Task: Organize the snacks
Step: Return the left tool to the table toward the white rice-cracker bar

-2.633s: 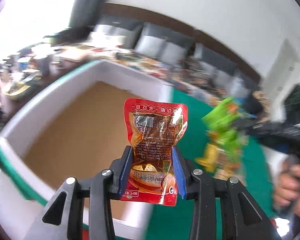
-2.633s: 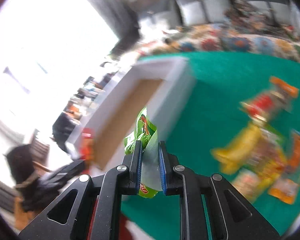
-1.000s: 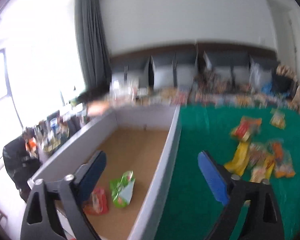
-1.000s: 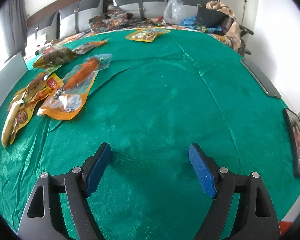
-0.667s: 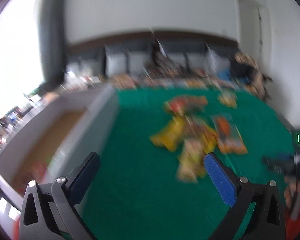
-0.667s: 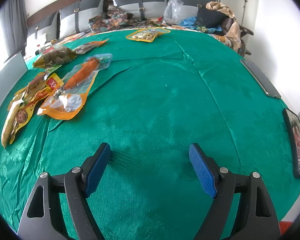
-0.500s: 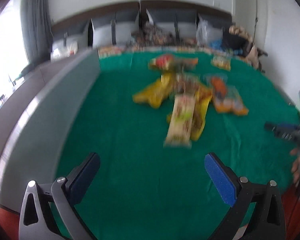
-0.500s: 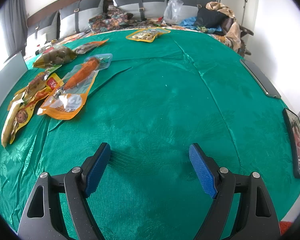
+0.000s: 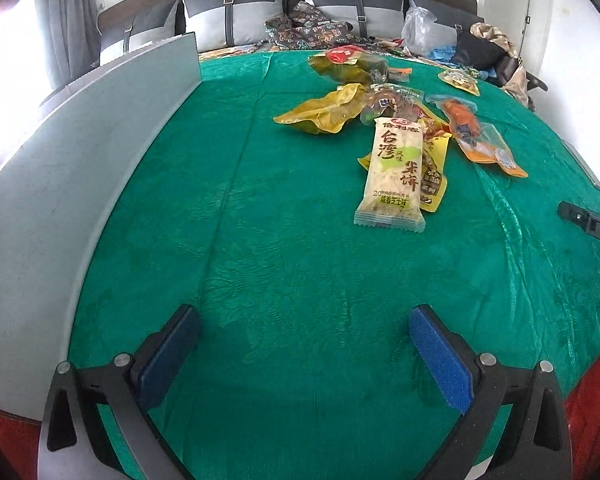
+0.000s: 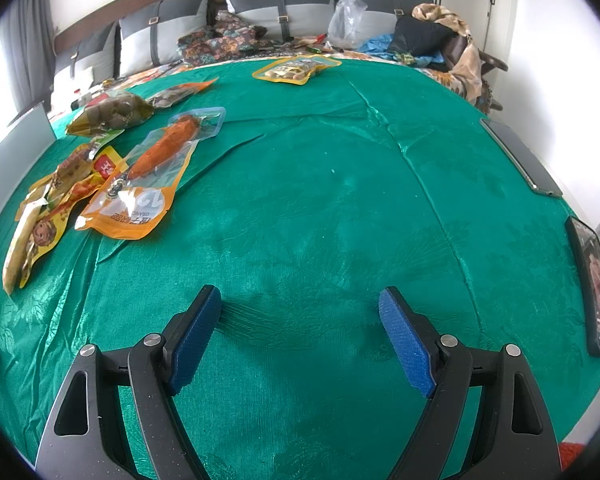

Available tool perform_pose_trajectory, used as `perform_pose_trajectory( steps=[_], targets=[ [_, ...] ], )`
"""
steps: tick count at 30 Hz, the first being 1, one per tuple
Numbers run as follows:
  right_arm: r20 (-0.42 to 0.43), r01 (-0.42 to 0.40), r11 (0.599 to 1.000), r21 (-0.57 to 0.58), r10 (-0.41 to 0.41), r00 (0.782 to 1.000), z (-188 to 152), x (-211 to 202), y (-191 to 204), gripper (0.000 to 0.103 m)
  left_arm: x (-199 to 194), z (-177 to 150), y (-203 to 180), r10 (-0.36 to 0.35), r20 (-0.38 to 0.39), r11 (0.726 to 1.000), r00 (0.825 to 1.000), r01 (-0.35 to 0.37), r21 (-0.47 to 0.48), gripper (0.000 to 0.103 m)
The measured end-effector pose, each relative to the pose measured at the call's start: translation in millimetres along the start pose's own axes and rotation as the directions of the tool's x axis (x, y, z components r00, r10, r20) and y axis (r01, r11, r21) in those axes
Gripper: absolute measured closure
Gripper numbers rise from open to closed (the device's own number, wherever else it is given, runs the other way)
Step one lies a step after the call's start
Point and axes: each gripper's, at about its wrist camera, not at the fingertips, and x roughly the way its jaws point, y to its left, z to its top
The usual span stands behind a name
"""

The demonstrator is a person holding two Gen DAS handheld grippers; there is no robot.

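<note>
Snack packets lie flat in a loose heap on the green tablecloth [image 9: 300, 240], right of the grey box wall [image 9: 100, 140]: a cream rice-cracker bar [image 9: 394, 172] nearest, a crumpled yellow pouch [image 9: 324, 112] behind it, an orange sausage pack [image 9: 476, 136] rightmost.

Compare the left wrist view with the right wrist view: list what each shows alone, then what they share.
Left wrist only: the white rice cracker pack, the crumpled yellow bag, the grey box wall and the open left gripper.

Right wrist only: two phones on the cloth's right edge and the open, empty right gripper.

Both: the green tablecloth, the orange carrot pouch and the yellow-rimmed nut pouch farthest back.
</note>
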Motion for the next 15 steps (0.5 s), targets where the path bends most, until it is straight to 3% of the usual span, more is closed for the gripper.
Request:
perform_pose_trajectory(
  steps=[15],
  targets=[
    [-0.001,0.000,1.000,0.000,0.000,1.000,0.0,0.2,0.0,0.019,0.9,1.9,0.0,-0.001,0.006,1.000,1.000,0.001,0.009,0.000]
  ],
)
